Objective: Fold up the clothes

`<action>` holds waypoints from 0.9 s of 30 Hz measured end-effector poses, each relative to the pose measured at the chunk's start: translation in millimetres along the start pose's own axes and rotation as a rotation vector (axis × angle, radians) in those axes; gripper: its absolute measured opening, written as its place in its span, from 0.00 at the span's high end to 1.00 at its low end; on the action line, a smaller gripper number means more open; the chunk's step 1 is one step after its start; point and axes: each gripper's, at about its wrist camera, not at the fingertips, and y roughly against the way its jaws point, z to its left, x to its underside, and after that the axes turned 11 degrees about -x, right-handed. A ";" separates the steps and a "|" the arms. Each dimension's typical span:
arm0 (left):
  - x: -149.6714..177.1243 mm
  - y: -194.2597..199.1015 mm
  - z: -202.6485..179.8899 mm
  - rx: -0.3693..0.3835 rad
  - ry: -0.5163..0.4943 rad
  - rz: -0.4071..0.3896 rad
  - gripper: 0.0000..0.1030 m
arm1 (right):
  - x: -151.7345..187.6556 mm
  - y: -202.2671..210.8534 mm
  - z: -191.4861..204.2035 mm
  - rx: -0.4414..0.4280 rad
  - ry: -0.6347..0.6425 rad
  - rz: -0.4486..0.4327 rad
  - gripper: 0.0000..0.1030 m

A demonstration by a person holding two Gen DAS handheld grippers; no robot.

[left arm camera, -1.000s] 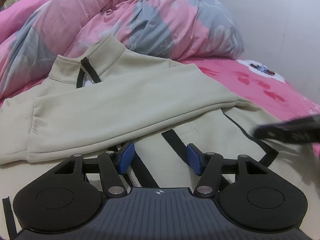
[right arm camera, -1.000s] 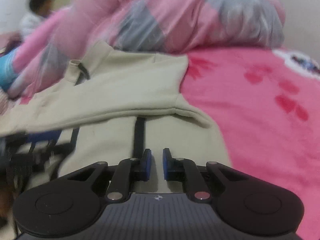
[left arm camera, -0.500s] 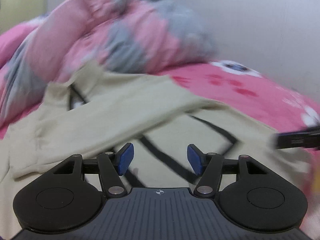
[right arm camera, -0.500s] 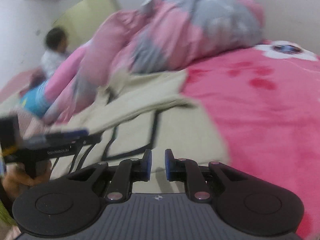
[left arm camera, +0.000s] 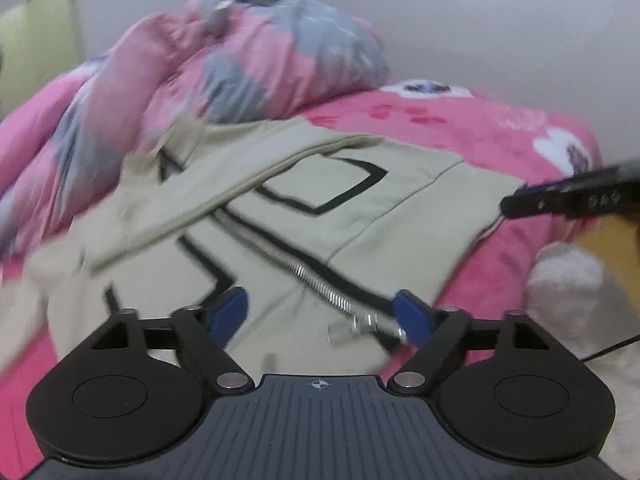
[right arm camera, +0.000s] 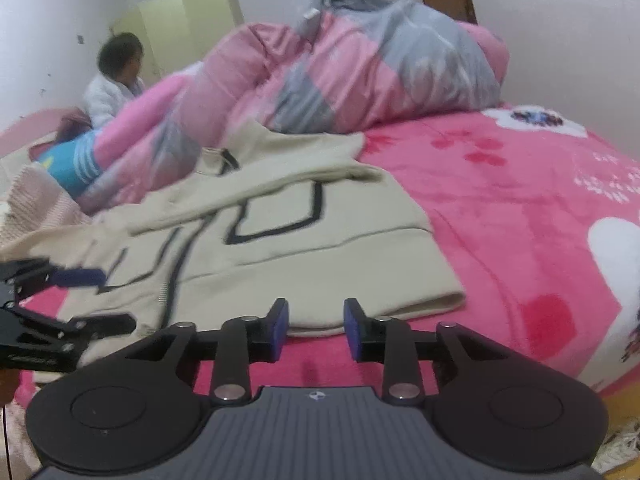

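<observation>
A beige zip jacket with black trim lies flat on the pink bed, one sleeve folded across its chest; it also shows in the right wrist view. My left gripper is open and empty over the jacket's bottom hem, its jaws either side of the metal zipper. My right gripper is open and empty just in front of the hem near the jacket's right corner. Each gripper shows at the edge of the other's view: the right one and the left one.
A crumpled pink and grey quilt is heaped behind the jacket. A child sits at the far left of the bed. The pink blanket spreads to the right. A white fluffy thing lies beyond the bed's edge.
Both grippers have pulled back toward the jacket's bottom hem, so more of the jacket shows. The right gripper's jaws have opened from nearly closed. The left stayed open.
</observation>
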 end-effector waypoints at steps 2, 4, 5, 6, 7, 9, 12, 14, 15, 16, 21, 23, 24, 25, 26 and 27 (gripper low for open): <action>10.3 10.9 8.1 -0.039 0.063 0.012 0.16 | -0.3 -4.9 13.2 -0.016 0.022 0.000 0.64; 19.9 18.3 17.3 -0.086 0.127 0.025 0.16 | -1.8 -11.8 28.2 -0.032 0.052 0.005 0.60; 24.9 22.4 22.9 -0.108 0.163 0.031 0.16 | -3.3 -14.8 35.5 -0.045 0.066 0.005 0.57; 29.4 25.9 28.7 -0.122 0.198 0.033 0.16 | -5.0 -17.4 41.2 -0.059 0.069 0.005 0.52; 33.4 28.7 34.9 -0.131 0.232 0.033 0.15 | -6.8 -20.1 46.8 -0.073 0.072 0.005 0.49; 40.9 33.2 48.5 -0.144 0.294 0.036 0.14 | -10.3 -25.3 58.1 -0.102 0.078 0.006 0.39; 49.2 37.7 65.3 -0.176 0.355 0.036 0.07 | -14.3 -33.1 72.9 -0.135 0.078 0.009 0.31; 52.9 38.6 74.0 -0.196 0.387 0.042 0.05 | -13.6 -38.1 79.7 -0.142 0.065 0.016 0.30; 54.6 38.3 77.9 -0.200 0.404 0.050 0.04 | -11.8 -40.8 83.1 -0.142 0.052 0.023 0.28; 56.5 38.0 81.6 -0.202 0.421 0.058 0.03 | -10.9 -43.1 84.8 -0.143 0.036 0.030 0.27; 65.9 35.8 97.3 -0.170 0.503 0.073 0.00 | -6.9 -52.1 87.5 -0.167 -0.058 0.061 0.19; 69.4 34.2 103.9 -0.165 0.534 0.078 0.00 | -6.7 -54.5 88.6 -0.176 -0.083 0.067 0.15; 70.9 33.4 107.5 -0.167 0.551 0.082 0.00 | -7.1 -55.8 90.1 -0.178 -0.087 0.067 0.12; 72.2 32.7 111.0 -0.169 0.566 0.085 0.00 | -7.6 -57.1 91.9 -0.179 -0.089 0.067 0.11; 73.5 32.3 115.1 -0.175 0.587 0.085 0.00 | -8.4 -59.1 95.0 -0.178 -0.085 0.064 0.09; 74.5 32.1 119.8 -0.176 0.606 0.076 0.00 | -9.4 -61.3 98.2 -0.176 -0.080 0.063 0.07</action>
